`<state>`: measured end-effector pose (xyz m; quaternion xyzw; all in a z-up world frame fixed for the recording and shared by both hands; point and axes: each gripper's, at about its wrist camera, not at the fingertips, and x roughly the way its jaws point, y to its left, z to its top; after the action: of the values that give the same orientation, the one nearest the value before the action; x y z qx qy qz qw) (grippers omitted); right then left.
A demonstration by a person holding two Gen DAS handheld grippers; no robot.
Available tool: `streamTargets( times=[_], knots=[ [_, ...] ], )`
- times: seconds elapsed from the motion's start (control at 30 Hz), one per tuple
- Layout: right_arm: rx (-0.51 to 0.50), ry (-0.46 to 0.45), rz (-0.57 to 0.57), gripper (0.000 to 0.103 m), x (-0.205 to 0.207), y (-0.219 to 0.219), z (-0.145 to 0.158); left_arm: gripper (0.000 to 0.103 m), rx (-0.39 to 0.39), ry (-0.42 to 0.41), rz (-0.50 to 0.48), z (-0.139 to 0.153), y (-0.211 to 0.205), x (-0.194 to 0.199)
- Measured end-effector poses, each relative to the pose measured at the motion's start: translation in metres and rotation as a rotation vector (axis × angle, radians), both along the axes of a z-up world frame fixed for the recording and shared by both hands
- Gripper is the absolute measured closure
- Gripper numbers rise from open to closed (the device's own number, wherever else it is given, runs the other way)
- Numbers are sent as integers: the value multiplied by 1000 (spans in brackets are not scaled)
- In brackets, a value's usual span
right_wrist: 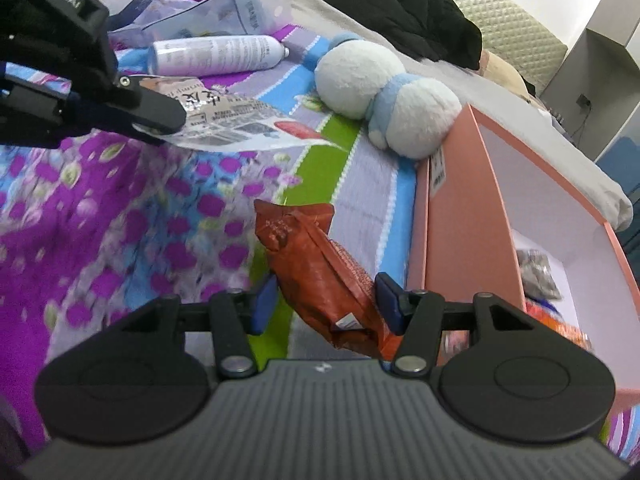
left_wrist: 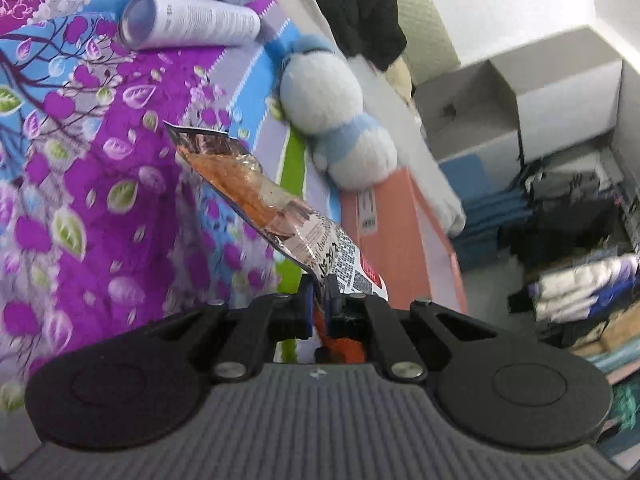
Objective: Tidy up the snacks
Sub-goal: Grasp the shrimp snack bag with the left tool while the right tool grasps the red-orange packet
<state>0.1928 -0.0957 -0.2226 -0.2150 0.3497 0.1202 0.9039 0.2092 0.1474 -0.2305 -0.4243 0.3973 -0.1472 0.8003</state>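
Between the left gripper [left_wrist: 318, 296] jaws sits one end of a see-through snack packet [left_wrist: 256, 196] with orange food inside. The jaws are pressed tight on it, and the rest of the packet sticks out ahead of them, up in the air over the flowery bed cover [left_wrist: 80, 160].

The right gripper [right_wrist: 324, 304] has its jaws spread wide. A red-brown snack bag [right_wrist: 316, 268] lies between them, but I cannot tell if the pads touch it. The pink box [right_wrist: 472, 220] stands just to the right of these jaws, with its open side showing a few packets inside. A white and blue plush toy [right_wrist: 384, 96] rests past the box, and a white spray can [right_wrist: 216, 56] lies farther ahead.

What could go wrong: the left jaws only pinch the thin edge of the packet, so it could slip out or flop down if it swings fast. The right jaws could close crooked on the puffy bag and squash it, or push it away across the bed.

The see-through packet has black writing and a small square code, too small to read. The other gripper's body says "GenRobot.AI".
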Motion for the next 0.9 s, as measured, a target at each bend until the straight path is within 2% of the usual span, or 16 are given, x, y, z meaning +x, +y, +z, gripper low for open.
streamTargets(
  times=[0.27, 0.37, 0.53, 0.73, 0.83, 0.87, 0.9],
  knots=[
    [11, 13, -4, 46, -39, -13, -5, 97, 40, 90, -65, 4, -7, -41],
    [22, 21, -8, 46, -45, -15, -7, 97, 79, 108, -100, 4, -7, -52],
    [47, 54, -20, 46, -51, -19, -15, 97, 112, 148, -75, 2, 10, -65],
    [69, 45, -9, 46, -55, -21, -18, 96, 141, 197, -50, -2, 22, -71],
    [98, 58, -11, 46, -55, -23, -19, 90, 178, 214, -62, -1, 20, -73],
    [111, 62, -9, 46, -55, -24, -19, 80, 188, 217, -65, 0, 20, -73],
    [138, 72, -5, 47, -56, -26, -19, 60, 200, 222, -65, 1, 19, -74]
  ],
)
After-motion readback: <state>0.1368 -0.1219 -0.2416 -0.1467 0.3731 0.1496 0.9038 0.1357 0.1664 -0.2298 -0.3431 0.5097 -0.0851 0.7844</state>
